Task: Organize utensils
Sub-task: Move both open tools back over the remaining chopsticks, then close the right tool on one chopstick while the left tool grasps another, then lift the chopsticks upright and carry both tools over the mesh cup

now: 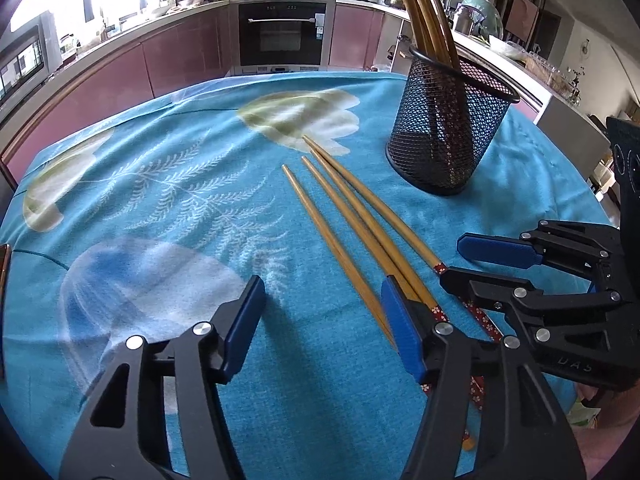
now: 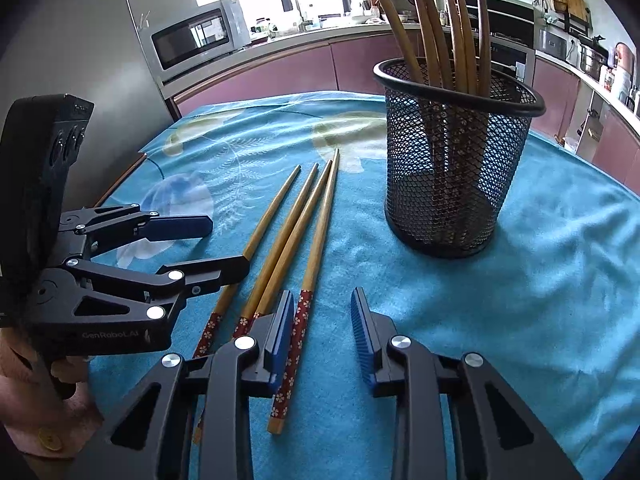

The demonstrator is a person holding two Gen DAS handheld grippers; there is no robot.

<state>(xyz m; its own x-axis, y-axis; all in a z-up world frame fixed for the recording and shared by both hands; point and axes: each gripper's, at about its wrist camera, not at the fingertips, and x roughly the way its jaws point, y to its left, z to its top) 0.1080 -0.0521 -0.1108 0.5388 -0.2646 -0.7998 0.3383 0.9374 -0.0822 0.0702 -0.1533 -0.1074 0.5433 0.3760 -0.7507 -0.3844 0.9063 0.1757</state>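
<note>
**A:** Where are the loose chopsticks?

**B:** I see four chopsticks [image 2: 296,236] lying flat on the blue tablecloth [image 2: 540,280], close side by side, thin tips toward the far edge, red flowered ends toward me. The middle two cross or touch near their handles.

**A:** And relative to my right gripper?

**B:** The rightmost chopstick's [image 2: 310,280] flowered end runs between the two blue pads of my right gripper [image 2: 322,340], just beside the left-hand pad. The pads stand partly apart. The stick still lies on the cloth, and I cannot tell for sure whether that pad touches it; nothing is pinched.

**A:** The left gripper?

**B:** My left gripper [image 1: 322,324] is about half open, with only bare cloth in its gap. Its right finger [image 1: 400,336] sits over the handles of the sticks, hiding part of them. Whether it touches them I cannot tell. It holds nothing.

**A:** The two tools together?

**B:** Near each other, one on each side of the flowered ends, apart.

**A:** The holder?

**B:** A black mesh cup [image 2: 452,168] stands upright on the cloth, beyond the loose sticks and to their right, well apart from both grippers. Several more chopsticks [image 2: 444,32] stand in it, leaning and fanned out above the rim. Kitchen cabinets [image 2: 280,72] lie behind the table.
</note>
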